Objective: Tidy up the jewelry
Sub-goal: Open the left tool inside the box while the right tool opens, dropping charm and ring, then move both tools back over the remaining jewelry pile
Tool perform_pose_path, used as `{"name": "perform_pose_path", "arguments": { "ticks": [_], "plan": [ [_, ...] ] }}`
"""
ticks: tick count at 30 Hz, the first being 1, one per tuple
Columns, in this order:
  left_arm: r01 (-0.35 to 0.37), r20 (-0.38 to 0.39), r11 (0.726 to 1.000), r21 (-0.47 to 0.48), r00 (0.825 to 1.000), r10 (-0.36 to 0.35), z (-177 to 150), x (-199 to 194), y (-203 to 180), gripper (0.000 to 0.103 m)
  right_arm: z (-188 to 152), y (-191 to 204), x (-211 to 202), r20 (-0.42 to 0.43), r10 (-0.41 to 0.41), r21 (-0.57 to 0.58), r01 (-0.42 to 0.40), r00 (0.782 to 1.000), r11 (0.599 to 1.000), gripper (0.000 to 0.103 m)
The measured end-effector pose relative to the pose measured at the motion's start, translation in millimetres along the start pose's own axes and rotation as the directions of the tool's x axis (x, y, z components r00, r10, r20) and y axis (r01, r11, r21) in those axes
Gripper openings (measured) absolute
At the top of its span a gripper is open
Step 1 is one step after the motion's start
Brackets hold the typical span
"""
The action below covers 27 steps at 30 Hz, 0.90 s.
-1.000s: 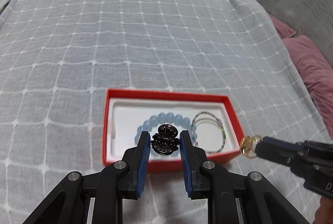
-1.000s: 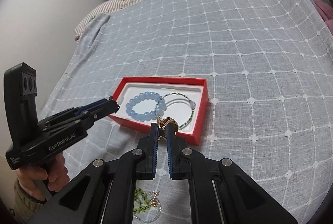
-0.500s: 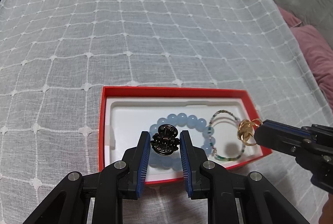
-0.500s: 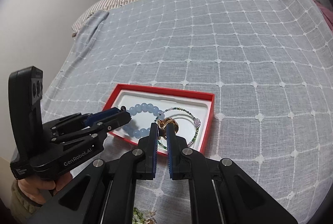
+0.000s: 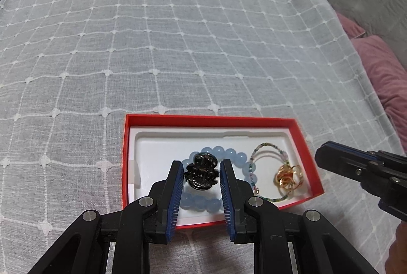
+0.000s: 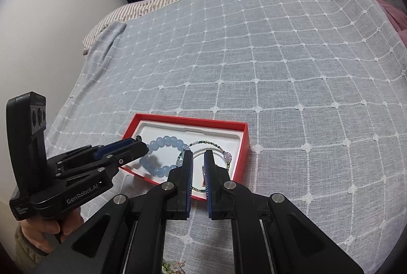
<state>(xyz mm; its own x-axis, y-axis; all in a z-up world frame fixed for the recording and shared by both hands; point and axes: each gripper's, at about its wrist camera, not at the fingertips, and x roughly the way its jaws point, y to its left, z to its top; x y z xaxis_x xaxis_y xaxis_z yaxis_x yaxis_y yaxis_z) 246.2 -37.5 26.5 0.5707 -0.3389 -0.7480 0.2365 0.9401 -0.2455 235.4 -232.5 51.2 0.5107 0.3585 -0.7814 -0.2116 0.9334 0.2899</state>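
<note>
A red box with a white tray (image 5: 162, 146) (image 6: 241, 146) lies on the bed. In it are a blue bead bracelet (image 5: 229, 154) (image 6: 165, 143), a thin beaded bracelet (image 5: 269, 146) (image 6: 216, 146) and gold rings (image 5: 287, 176) on the thin bracelet at the right end. My left gripper (image 5: 201, 173) is shut on a black hair claw (image 5: 202, 173) and holds it over the blue bracelet. My right gripper (image 6: 198, 159) is slightly open and empty, at the box's right end; in the left wrist view it (image 5: 328, 157) sits just right of the box.
The bed is covered by a grey-blue checked spread (image 5: 178, 45). Grey and mauve pillows (image 5: 381, 70) lie at the right. Green bead jewelry (image 6: 170, 267) lies under my right gripper near the front edge. A wall (image 6: 38, 45) is at the left.
My right gripper carried the gold rings over the box, let them go onto the thin bracelet and drew back. My left gripper moved forward over the box with the hair claw.
</note>
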Motion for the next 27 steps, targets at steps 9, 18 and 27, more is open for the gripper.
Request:
{"name": "perform_pose_path", "arguments": {
  "ticks": [9,18,27],
  "plan": [
    [-0.002,-0.009,1.000,-0.028,1.000,0.002,-0.6,-1.5,5.8,0.029,-7.1,5.9,-0.7,-0.018,-0.001,0.006,0.001,1.000,1.000,0.010],
    [-0.053,-0.011,0.999,0.000,0.999,0.053,-18.8,-33.6,9.4,0.029,-33.1,23.5,-14.4,-0.033,0.008,-0.026,-0.008,0.999,1.000,0.017],
    [-0.023,-0.091,0.999,0.023,0.996,0.025,-65.6,-42.0,0.6,0.029,-64.8,9.7,-26.0,-0.117,-0.034,0.036,0.039,0.993,0.999,0.018]
  ]
}}
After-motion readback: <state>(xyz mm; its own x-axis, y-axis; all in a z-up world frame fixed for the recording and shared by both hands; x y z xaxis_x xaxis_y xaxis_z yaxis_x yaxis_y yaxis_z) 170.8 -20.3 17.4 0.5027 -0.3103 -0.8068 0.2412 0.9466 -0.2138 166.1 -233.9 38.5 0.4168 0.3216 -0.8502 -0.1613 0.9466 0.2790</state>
